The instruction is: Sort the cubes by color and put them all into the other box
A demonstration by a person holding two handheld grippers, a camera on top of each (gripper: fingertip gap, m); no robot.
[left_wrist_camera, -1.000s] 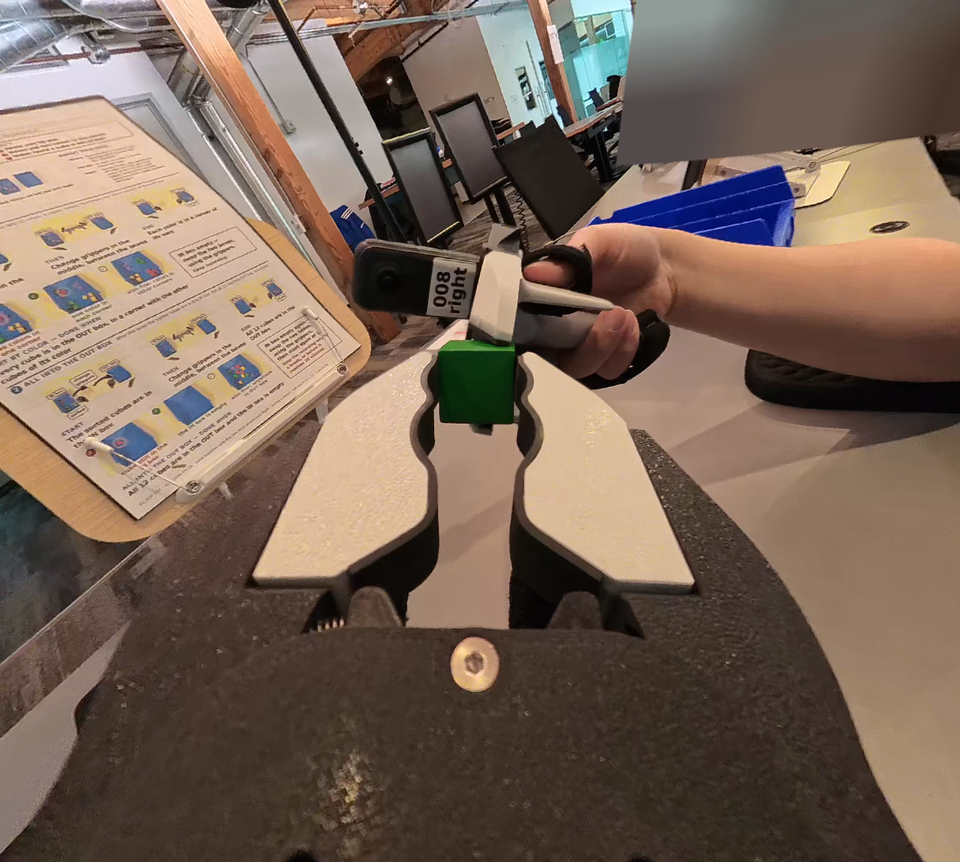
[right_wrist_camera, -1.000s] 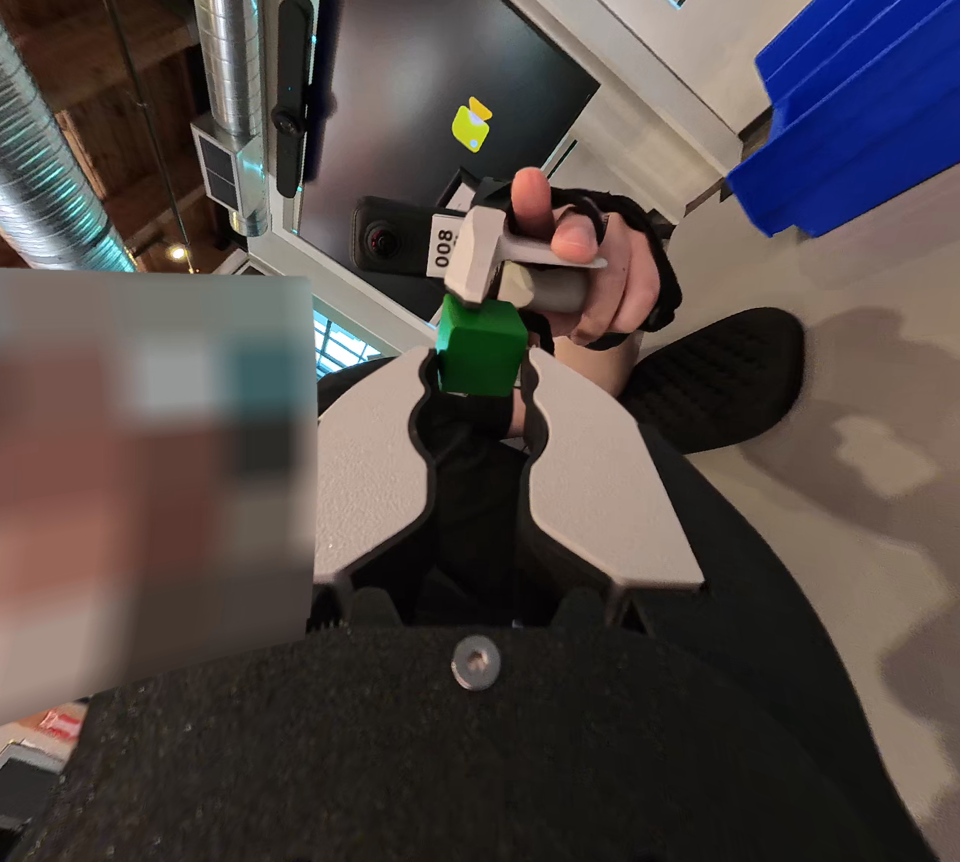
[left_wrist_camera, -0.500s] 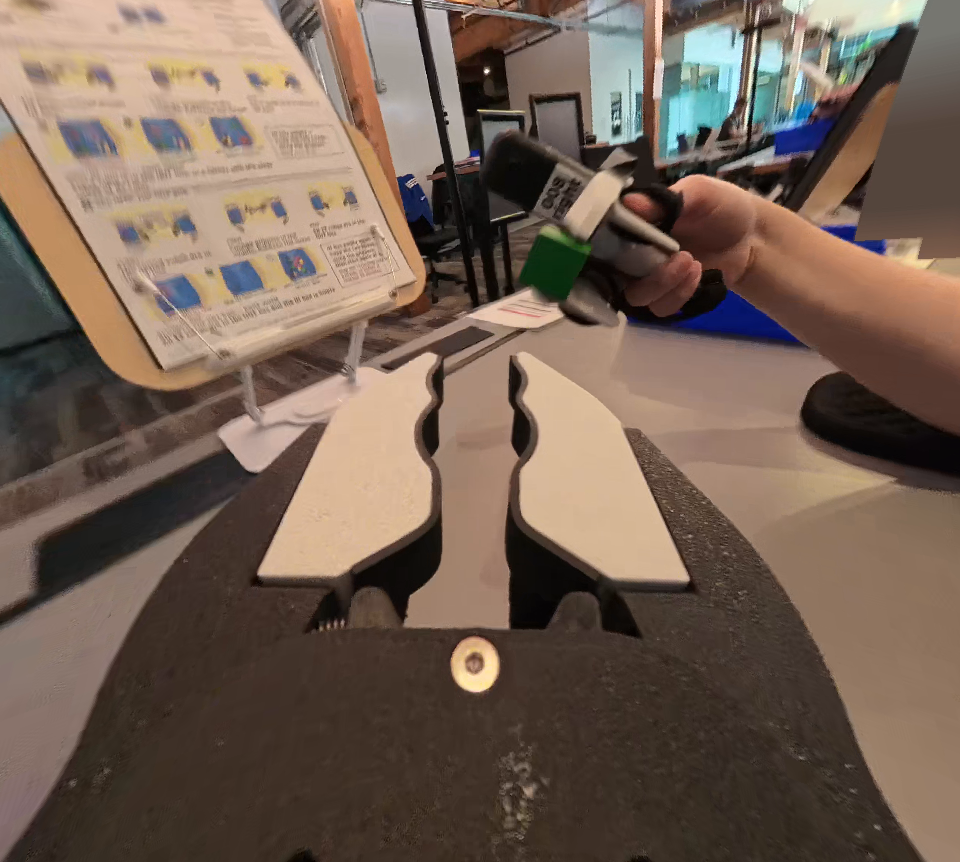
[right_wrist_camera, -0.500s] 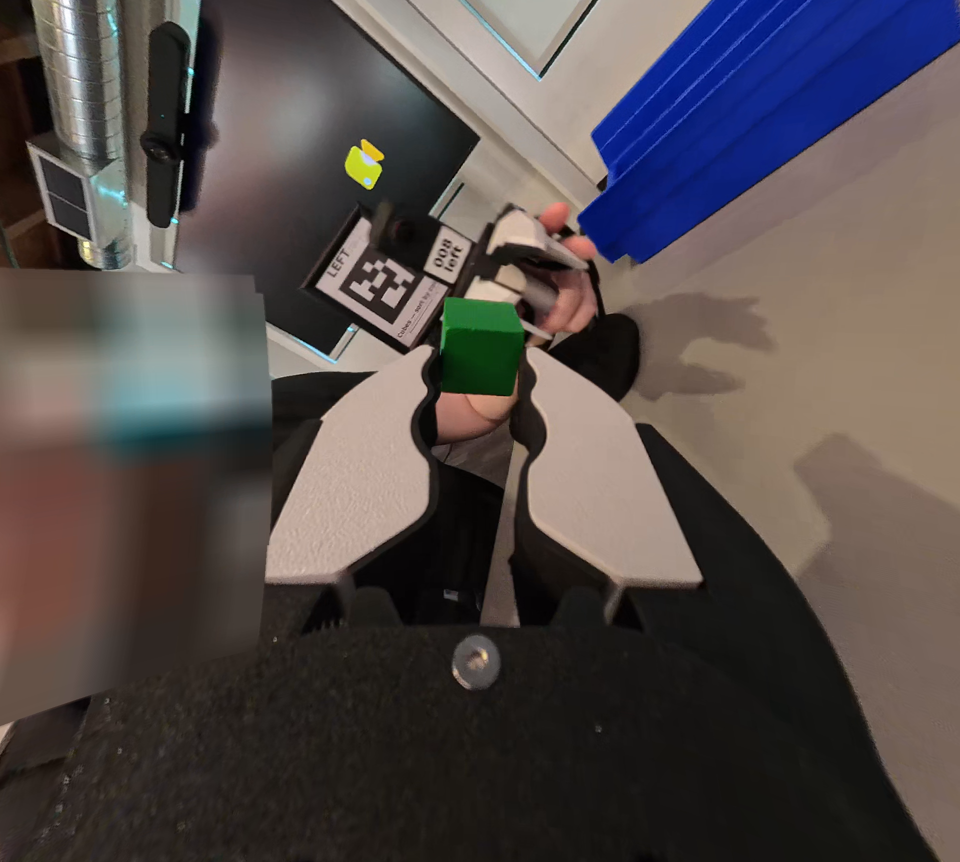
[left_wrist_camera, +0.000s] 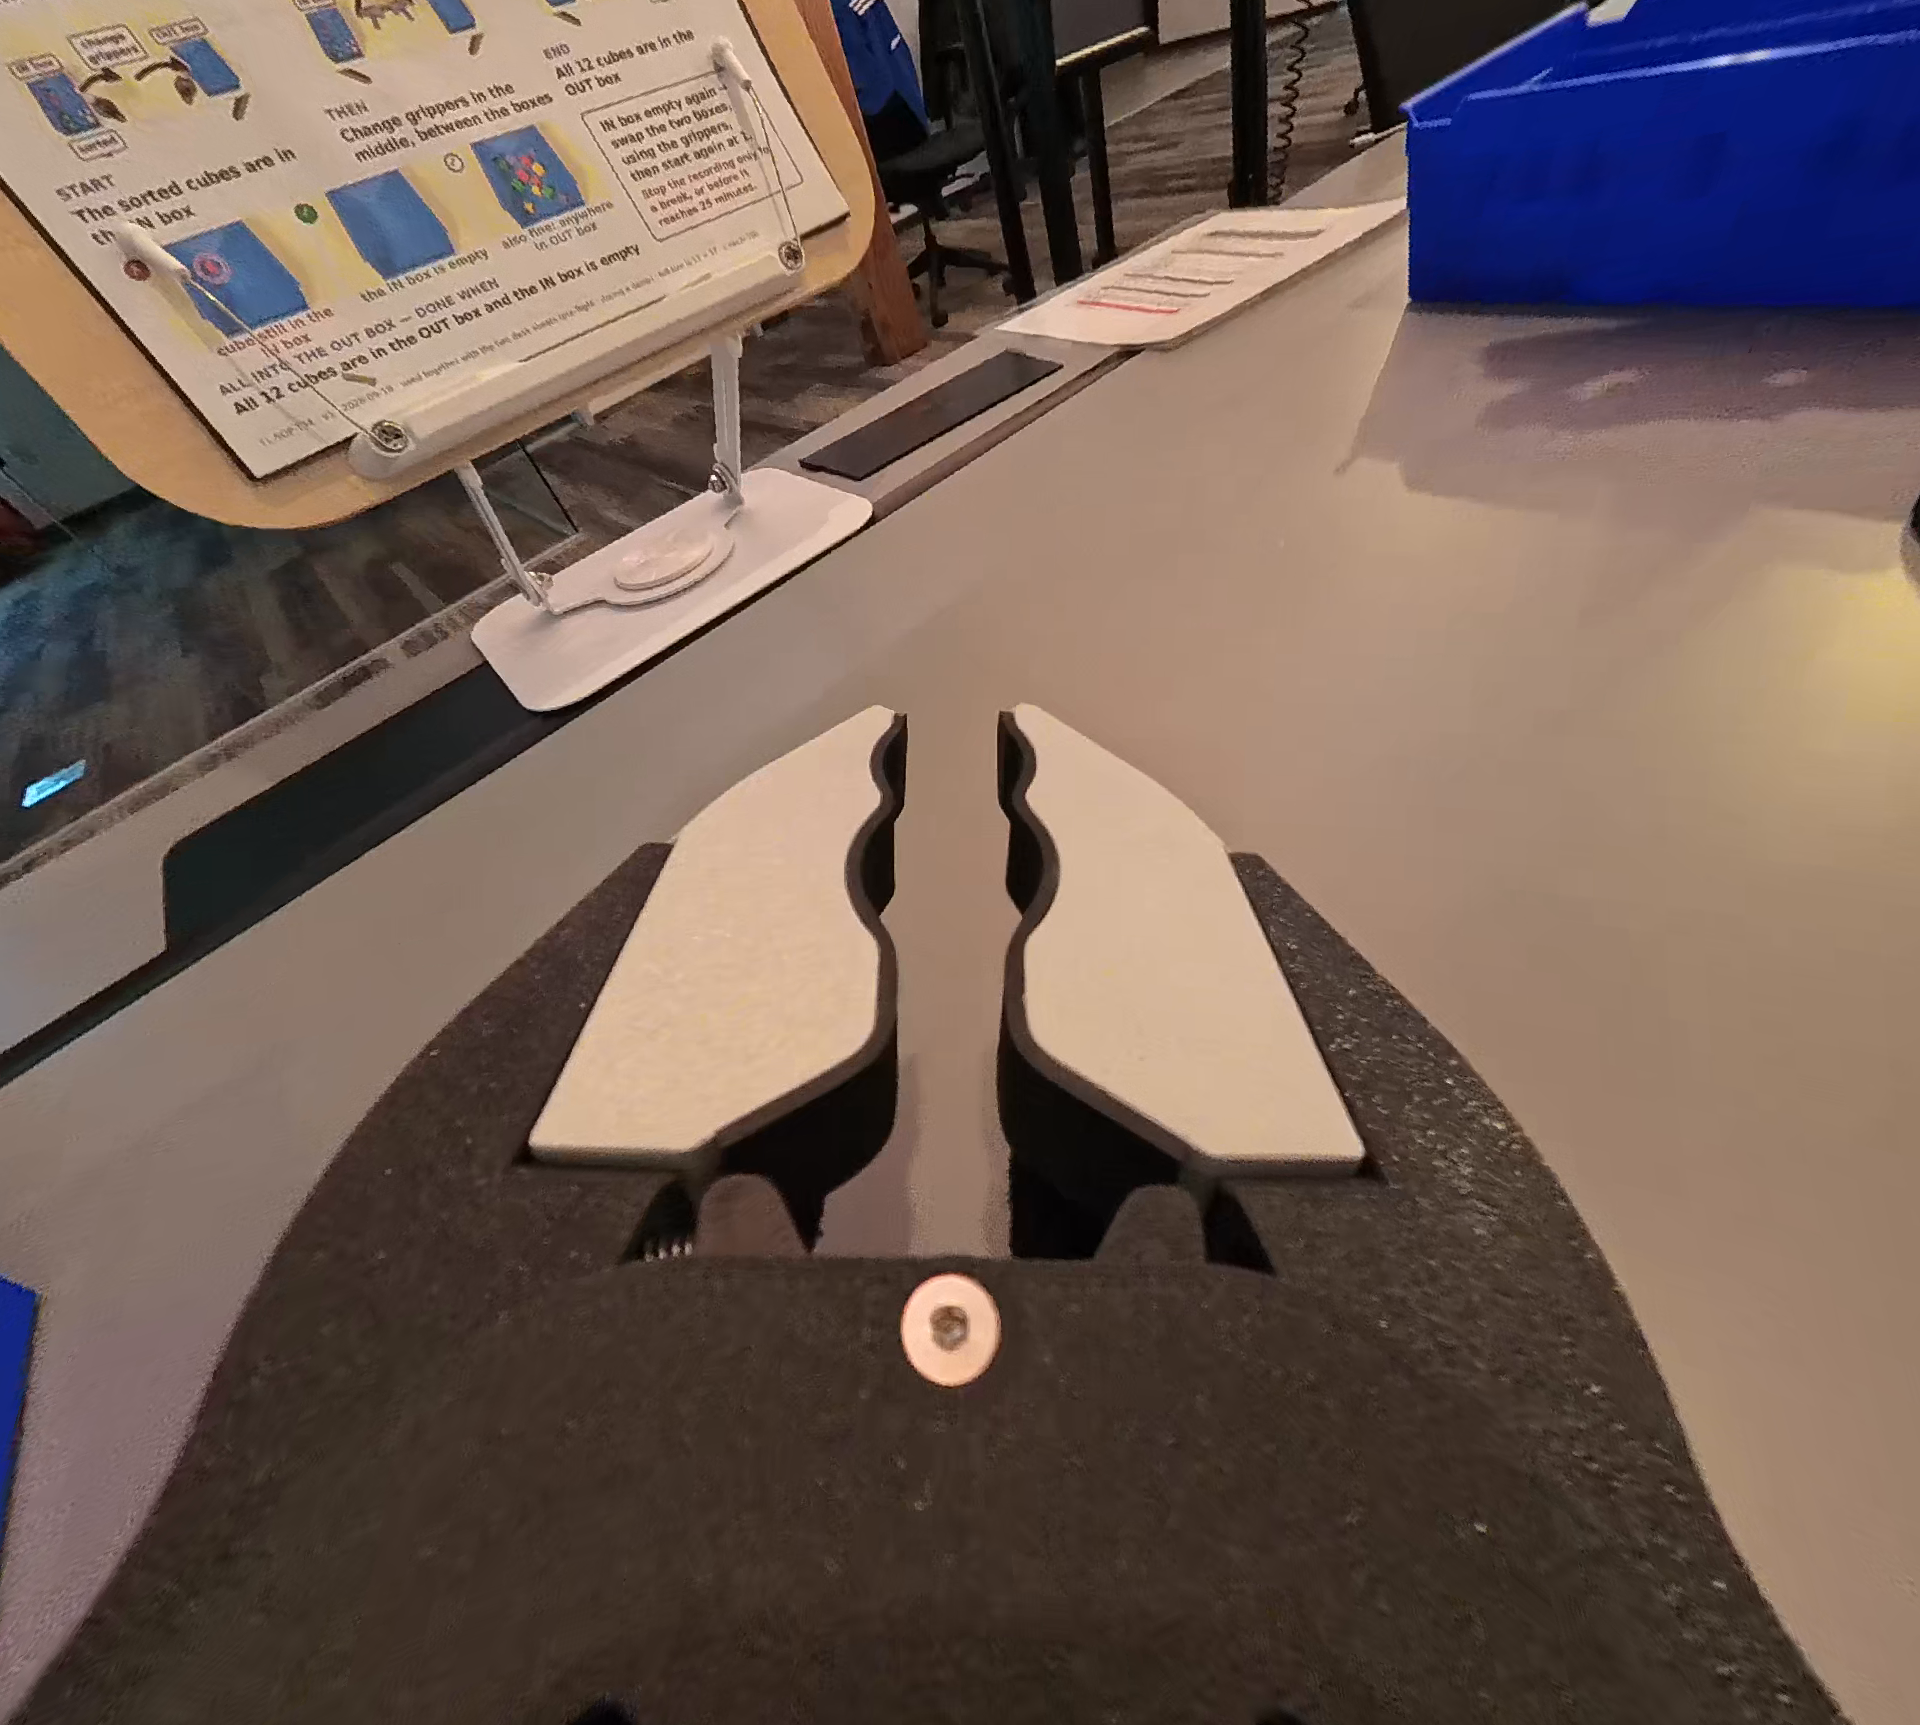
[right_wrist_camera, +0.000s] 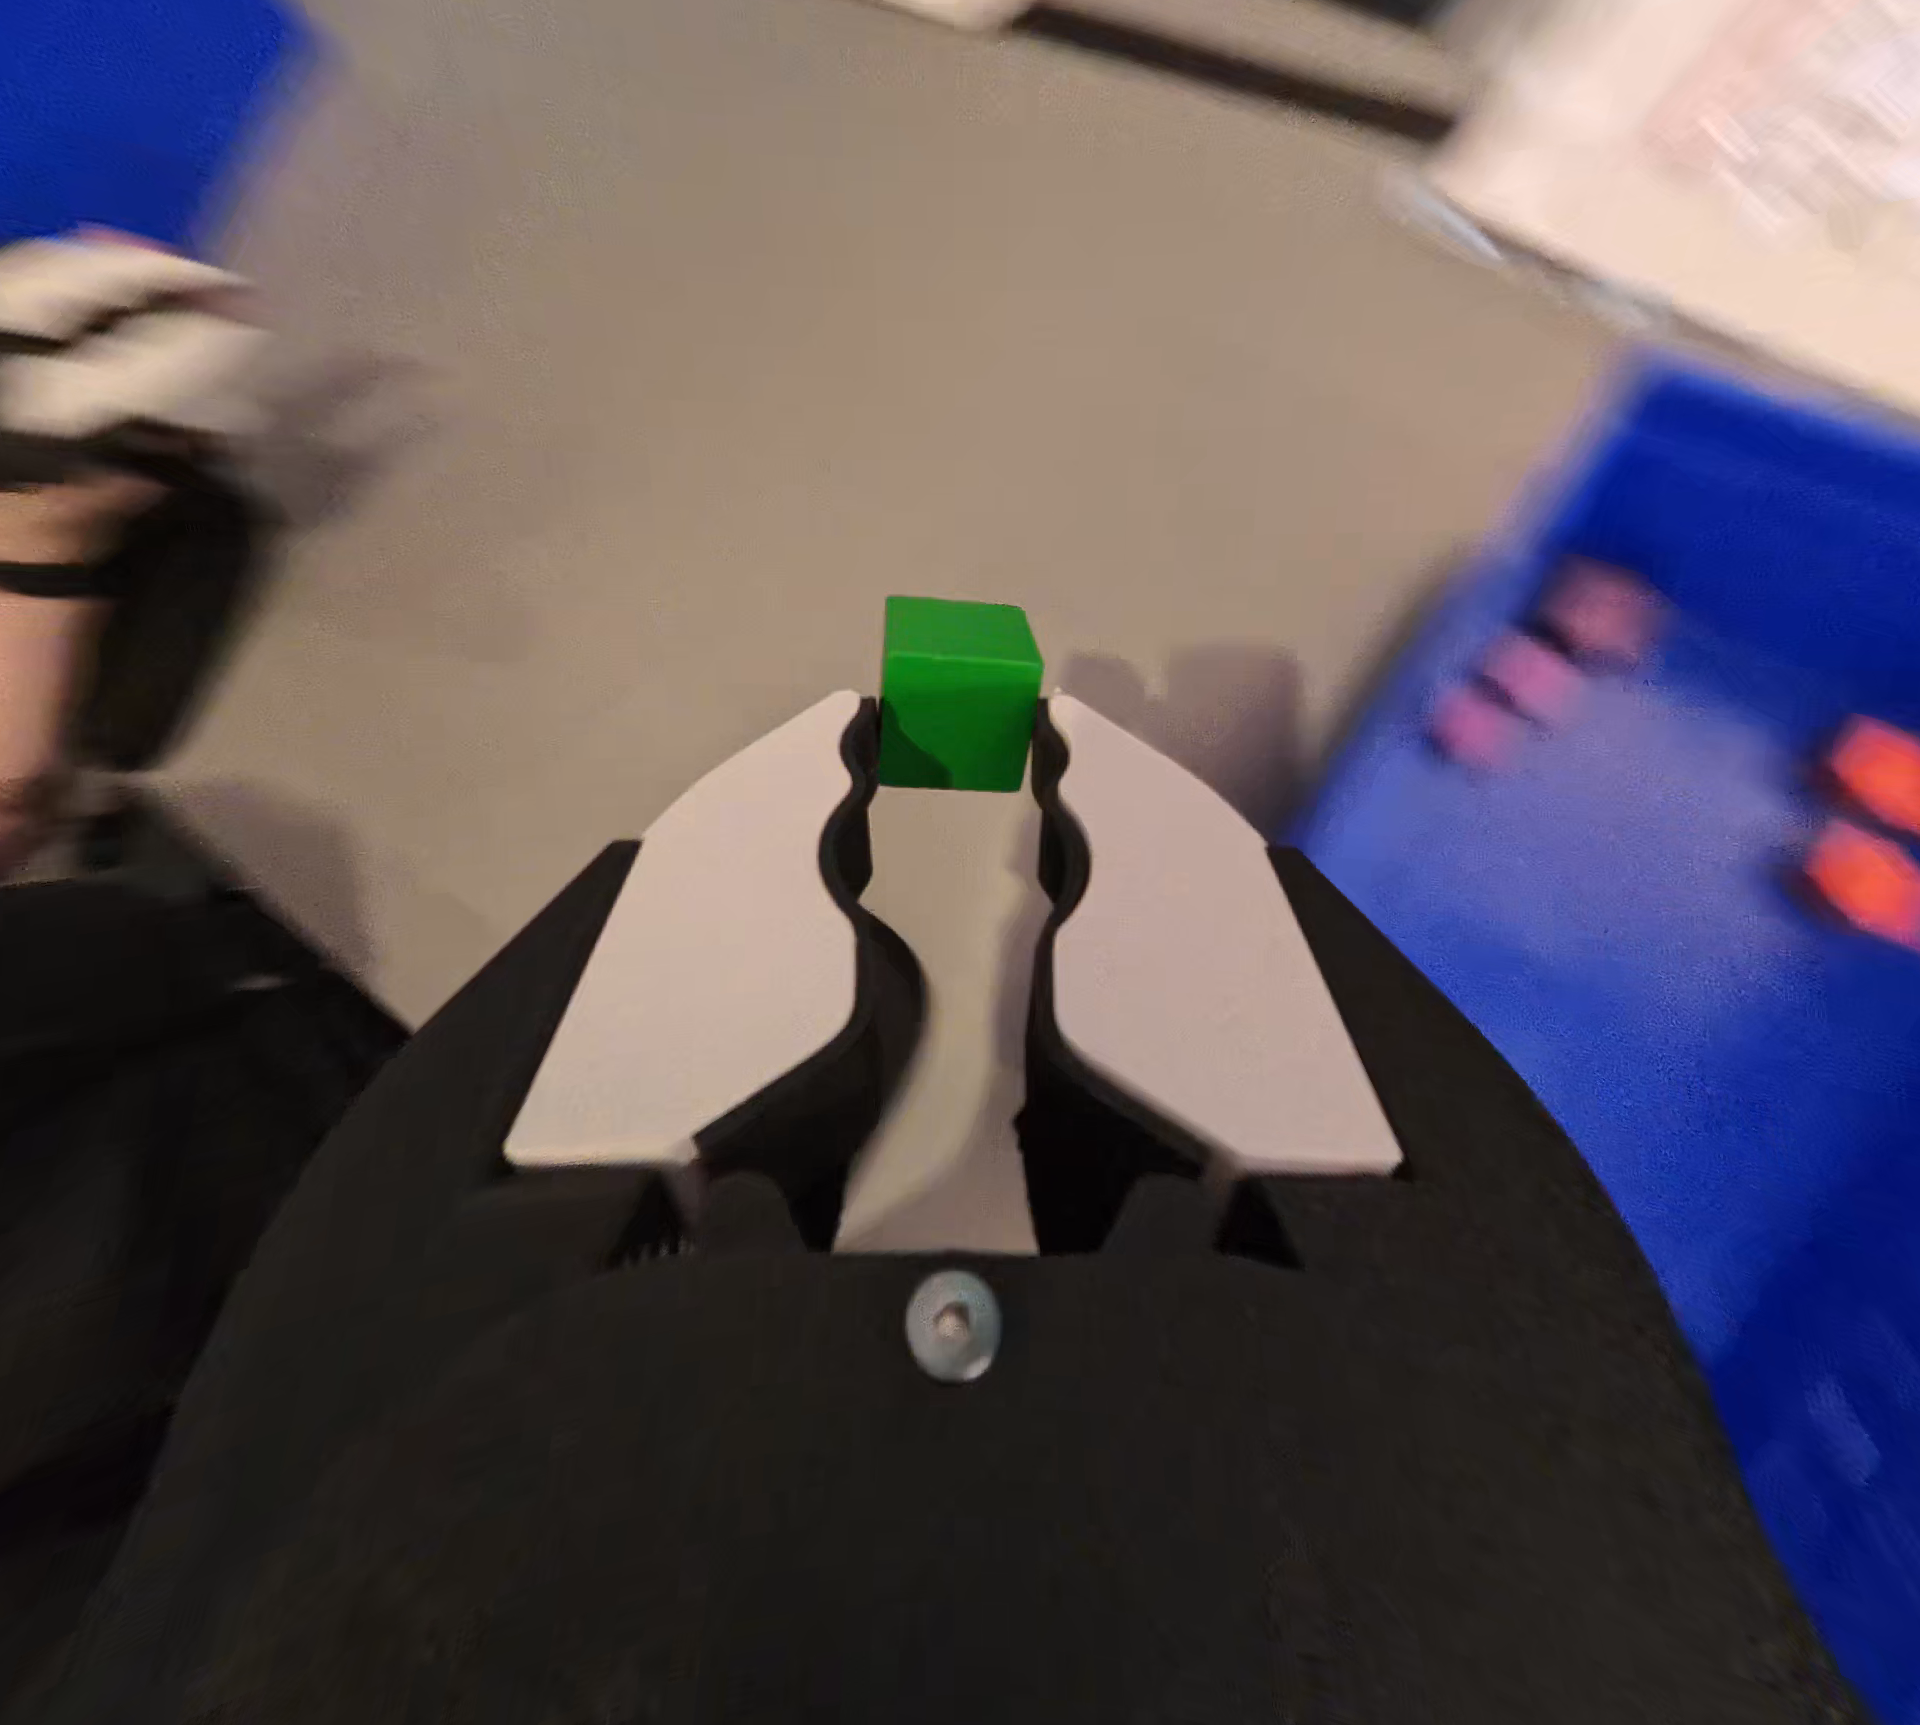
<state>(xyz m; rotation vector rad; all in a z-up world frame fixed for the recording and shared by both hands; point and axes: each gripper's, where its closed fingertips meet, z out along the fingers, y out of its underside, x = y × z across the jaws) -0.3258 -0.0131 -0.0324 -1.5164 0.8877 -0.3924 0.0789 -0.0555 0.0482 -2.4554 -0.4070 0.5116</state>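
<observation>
- Right claw (right_wrist_camera: 958, 719) pinches a green cube (right_wrist_camera: 958, 693) at the very fingertips; the cube sits square between the two pads, with its top and front faces showing.
- The cube hangs above the grey tabletop (right_wrist_camera: 727, 387), left of the blue box (right_wrist_camera: 1662, 1000) that lies at the right of the right wrist view. It is not yet over that box.
- Inside the blue box are a few pink cubes (right_wrist_camera: 1538, 667) in a group and some orange-red cubes (right_wrist_camera: 1870, 823) beside them. All of them are heavily blurred, so no count is possible.
- A second patch of blue (right_wrist_camera: 125, 13) sits far off to the cube's upper left, probably the other box; it is too smeared to be sure.
- Left claw (left_wrist_camera: 951, 719) holds nothing; its jaws stand a narrow gap apart, low over bare tabletop. A stand with an instruction sheet (left_wrist_camera: 395, 117) is ahead-left of it and a blue bin (left_wrist_camera: 1662, 179) ahead-right.
- Handling judgement: the cube looks small, rigid and light, with smooth flat faces, so it is likely a bit slick. A grip on two opposite flat faces, as now, is the sound one. Only the tips are holding, so a jolt could twist it loose.
- Next judged step: carry the cube over the blue box to a corner away from the pink and orange-red groups, lower it, then spread the jaws. A drop from height might bounce it into another colour's group.
</observation>
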